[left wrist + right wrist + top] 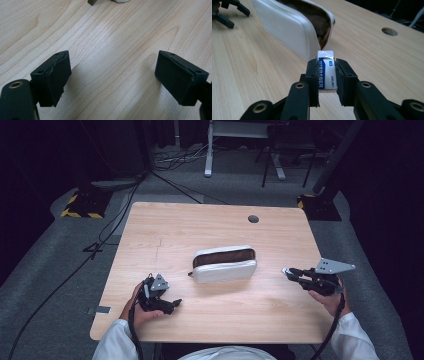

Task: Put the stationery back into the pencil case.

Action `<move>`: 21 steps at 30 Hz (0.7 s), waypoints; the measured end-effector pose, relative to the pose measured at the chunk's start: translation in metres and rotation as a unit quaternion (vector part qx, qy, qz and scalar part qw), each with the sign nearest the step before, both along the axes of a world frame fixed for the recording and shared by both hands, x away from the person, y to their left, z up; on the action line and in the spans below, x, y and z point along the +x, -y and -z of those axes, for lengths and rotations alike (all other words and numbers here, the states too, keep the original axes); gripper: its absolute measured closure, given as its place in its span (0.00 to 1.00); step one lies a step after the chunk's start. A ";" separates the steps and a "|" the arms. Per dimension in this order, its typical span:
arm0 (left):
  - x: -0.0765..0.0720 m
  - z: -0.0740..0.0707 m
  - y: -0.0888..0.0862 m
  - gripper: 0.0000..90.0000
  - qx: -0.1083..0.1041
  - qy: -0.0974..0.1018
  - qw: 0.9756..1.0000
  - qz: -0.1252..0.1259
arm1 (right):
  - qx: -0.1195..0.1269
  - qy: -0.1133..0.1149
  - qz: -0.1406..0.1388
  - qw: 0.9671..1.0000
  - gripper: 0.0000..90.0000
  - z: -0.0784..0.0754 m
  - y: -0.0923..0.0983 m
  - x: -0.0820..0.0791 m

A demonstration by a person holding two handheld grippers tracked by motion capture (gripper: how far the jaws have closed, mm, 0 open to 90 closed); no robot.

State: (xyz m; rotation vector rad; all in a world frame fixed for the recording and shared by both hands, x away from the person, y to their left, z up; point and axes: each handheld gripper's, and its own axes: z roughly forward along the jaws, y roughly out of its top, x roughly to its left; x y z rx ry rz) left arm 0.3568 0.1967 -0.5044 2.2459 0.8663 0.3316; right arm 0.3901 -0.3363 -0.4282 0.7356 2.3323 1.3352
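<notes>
A white pencil case with a brown open top lies in the middle of the table. My right gripper is shut on a white and blue eraser, held just short of the case's near end. In the high view that gripper hovers right of the case and points at it. My left gripper rests low at the front left, jaws wide open over bare wood, with nothing between its pads.
The wooden table has a round cable hole at the back right. Beyond the table, on grey floor, are cables, stand bases and a white frame leg. Bare wood lies around the case.
</notes>
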 end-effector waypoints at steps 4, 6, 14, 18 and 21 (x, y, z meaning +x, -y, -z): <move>0.000 0.000 0.000 0.16 0.000 0.000 1.000 0.000 | -0.001 0.017 -0.016 1.000 0.82 -0.018 -0.013 0.009; 0.000 0.000 0.000 0.16 0.000 0.000 1.000 0.000 | -0.001 0.021 -0.023 1.000 0.82 -0.024 -0.019 0.013; 0.000 0.000 0.000 0.16 0.000 0.000 1.000 0.000 | -0.011 0.034 -0.047 0.998 0.82 -0.044 -0.051 0.028; 0.000 0.000 0.000 0.16 0.000 0.000 1.000 0.000 | -0.017 0.034 -0.060 0.997 0.82 -0.048 -0.068 0.036; 0.000 0.000 0.000 0.16 0.000 0.000 1.000 0.000 | -0.019 0.034 -0.070 0.997 0.82 -0.051 -0.081 0.040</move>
